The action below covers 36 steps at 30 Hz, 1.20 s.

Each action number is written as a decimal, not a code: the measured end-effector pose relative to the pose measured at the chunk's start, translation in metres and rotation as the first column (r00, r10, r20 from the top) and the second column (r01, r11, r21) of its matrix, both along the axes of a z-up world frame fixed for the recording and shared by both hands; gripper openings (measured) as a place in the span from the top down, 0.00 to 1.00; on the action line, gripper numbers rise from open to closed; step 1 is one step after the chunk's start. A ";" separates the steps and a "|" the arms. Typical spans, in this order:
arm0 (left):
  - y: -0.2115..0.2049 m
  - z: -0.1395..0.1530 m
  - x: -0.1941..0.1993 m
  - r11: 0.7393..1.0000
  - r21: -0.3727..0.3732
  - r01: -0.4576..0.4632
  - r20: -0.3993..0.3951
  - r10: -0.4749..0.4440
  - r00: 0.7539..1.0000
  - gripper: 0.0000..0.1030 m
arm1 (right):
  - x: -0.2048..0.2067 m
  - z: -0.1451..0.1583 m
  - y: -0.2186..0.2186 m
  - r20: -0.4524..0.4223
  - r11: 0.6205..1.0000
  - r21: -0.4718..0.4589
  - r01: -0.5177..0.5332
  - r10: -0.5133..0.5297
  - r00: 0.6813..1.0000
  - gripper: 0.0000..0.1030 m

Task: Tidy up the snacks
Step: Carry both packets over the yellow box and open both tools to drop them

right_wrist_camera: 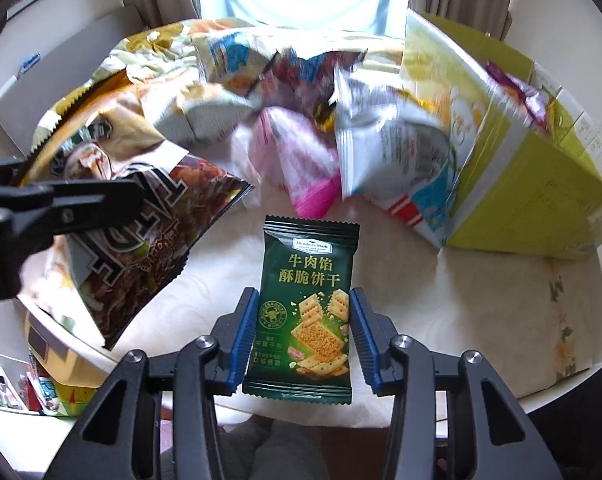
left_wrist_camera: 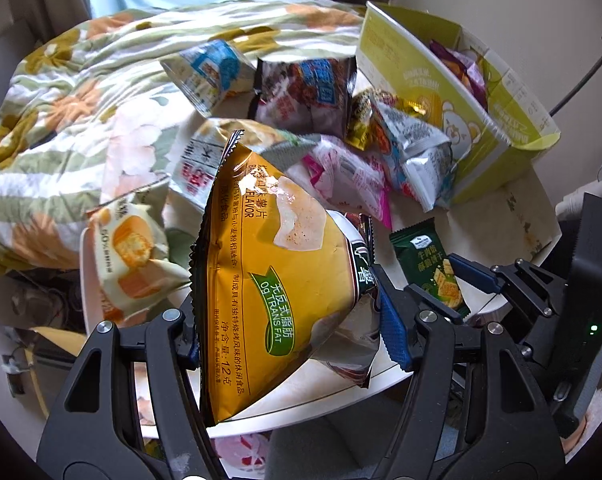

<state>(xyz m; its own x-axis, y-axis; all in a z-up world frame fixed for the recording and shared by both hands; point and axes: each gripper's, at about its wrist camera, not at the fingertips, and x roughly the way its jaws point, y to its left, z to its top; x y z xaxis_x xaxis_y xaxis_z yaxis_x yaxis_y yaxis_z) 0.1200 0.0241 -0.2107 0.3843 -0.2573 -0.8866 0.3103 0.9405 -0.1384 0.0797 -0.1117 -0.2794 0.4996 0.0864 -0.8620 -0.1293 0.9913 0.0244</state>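
Observation:
My left gripper (left_wrist_camera: 293,320) is shut on a yellow chip bag (left_wrist_camera: 269,280), held up above the white table (left_wrist_camera: 497,216). A dark printed bag (right_wrist_camera: 149,248) sits pressed against it between the jaws. My right gripper (right_wrist_camera: 303,332) is shut on a small dark green cracker packet (right_wrist_camera: 309,280), its blue pads (right_wrist_camera: 245,332) pressing both long sides. The packet hangs just above the table (right_wrist_camera: 461,320). In the left wrist view the same packet (left_wrist_camera: 425,260) shows at the right, beside the right gripper's blue finger (left_wrist_camera: 475,274).
Several loose snack packets (left_wrist_camera: 341,168) are heaped mid-table. An open yellow-green carton (left_wrist_camera: 441,92) stands at the back right with packets inside, also seen in the right wrist view (right_wrist_camera: 521,184). A floral quilt (left_wrist_camera: 81,100) lies behind and to the left.

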 end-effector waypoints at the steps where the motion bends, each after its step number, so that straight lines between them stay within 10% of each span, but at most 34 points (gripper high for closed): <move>1: 0.002 0.006 0.000 1.000 -0.005 -0.007 0.008 0.007 1.000 0.38 | -0.002 0.008 -0.001 0.010 1.000 0.005 -0.004 0.004 1.000 0.60; 20: -0.095 0.125 0.038 0.994 -0.089 -0.070 0.225 0.089 0.970 0.38 | 0.020 0.157 -0.128 0.259 0.993 0.118 -0.031 -0.001 0.966 0.59; 36: -0.313 0.081 0.104 0.995 -0.104 -0.007 0.156 0.024 0.987 0.38 | 0.078 0.165 -0.298 0.234 0.995 0.103 0.011 -0.035 0.971 0.59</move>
<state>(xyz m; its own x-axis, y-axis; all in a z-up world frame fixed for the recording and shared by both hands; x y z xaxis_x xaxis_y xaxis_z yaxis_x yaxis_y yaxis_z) 0.2235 -0.2886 -0.1298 0.5212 -0.3368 -0.7842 0.3213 0.9287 -0.1854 0.1575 -0.4101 -0.1145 0.6904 0.1529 -0.7071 -0.1207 0.9881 0.0957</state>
